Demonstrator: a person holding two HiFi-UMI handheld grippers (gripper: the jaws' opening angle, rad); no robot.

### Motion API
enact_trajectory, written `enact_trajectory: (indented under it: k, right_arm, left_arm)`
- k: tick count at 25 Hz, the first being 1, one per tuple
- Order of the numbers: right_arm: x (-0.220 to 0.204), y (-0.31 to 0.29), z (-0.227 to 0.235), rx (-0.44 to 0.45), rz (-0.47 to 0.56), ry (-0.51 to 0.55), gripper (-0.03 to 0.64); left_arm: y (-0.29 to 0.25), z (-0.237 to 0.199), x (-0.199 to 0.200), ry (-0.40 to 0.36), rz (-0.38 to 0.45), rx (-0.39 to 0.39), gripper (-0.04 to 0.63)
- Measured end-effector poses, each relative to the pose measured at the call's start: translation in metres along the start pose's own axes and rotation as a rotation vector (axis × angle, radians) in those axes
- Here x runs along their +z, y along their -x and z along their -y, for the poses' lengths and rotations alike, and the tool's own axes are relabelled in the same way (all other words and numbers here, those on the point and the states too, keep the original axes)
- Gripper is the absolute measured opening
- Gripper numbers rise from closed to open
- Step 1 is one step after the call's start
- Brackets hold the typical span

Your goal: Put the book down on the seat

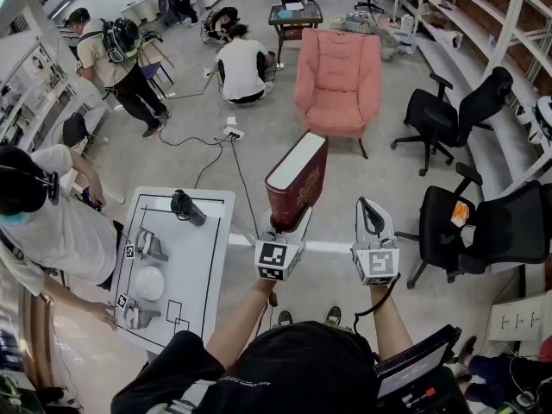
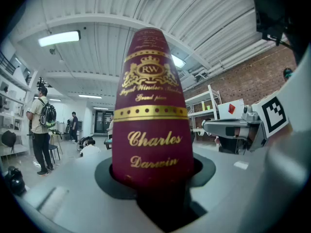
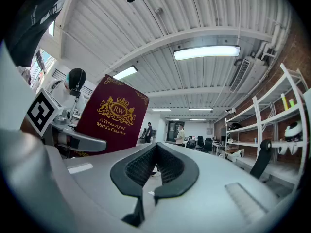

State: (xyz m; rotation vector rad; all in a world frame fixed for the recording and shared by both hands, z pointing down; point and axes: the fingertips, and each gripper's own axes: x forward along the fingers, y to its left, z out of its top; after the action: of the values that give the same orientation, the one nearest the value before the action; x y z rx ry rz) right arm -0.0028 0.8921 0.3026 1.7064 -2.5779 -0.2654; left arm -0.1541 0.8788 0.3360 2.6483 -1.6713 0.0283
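A thick maroon book (image 1: 297, 179) with gold lettering stands upright in my left gripper (image 1: 285, 222), whose jaws are shut on its lower spine. Its spine (image 2: 151, 115) fills the left gripper view. In the right gripper view the book's front cover (image 3: 108, 118) shows at the left. My right gripper (image 1: 373, 218) is beside it to the right, shut and holding nothing (image 3: 154, 166). The pink armchair (image 1: 338, 80) stands on the floor ahead, beyond the book, its seat (image 1: 335, 119) bare.
A white table (image 1: 194, 266) with several small tools is at my left. Black office chairs (image 1: 457, 110) stand to the right of the armchair, one with an orange item (image 1: 460, 212). People stand and crouch at the back left. A power strip with cables (image 1: 231, 133) lies on the floor.
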Motion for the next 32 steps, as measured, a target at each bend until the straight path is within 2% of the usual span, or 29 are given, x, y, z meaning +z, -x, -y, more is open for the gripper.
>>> enact_trajectory:
  k: [11, 16, 23, 27, 32]
  right_arm:
    - [-0.009, 0.006, 0.008, 0.030, -0.004, 0.022, 0.014]
    - [-0.017, 0.007, 0.013, 0.060, 0.010, 0.018, 0.014]
    - [-0.022, 0.014, 0.058, 0.092, 0.002, 0.002, 0.014]
    - [-0.028, 0.014, 0.057, 0.151, -0.012, 0.087, 0.014]
    - [-0.037, 0.001, 0.058, 0.166, -0.023, 0.047, 0.014]
  left_arm:
    - [-0.014, 0.024, -0.006, -0.028, -0.003, -0.034, 0.227]
    - [-0.021, 0.033, -0.014, -0.029, -0.007, -0.018, 0.227]
    - [-0.047, 0.075, -0.007, -0.045, -0.033, 0.014, 0.227]
    - [-0.055, 0.089, -0.011, -0.036, -0.052, 0.017, 0.227]
    - [-0.067, 0.088, -0.020, -0.051, -0.089, 0.010, 0.227]
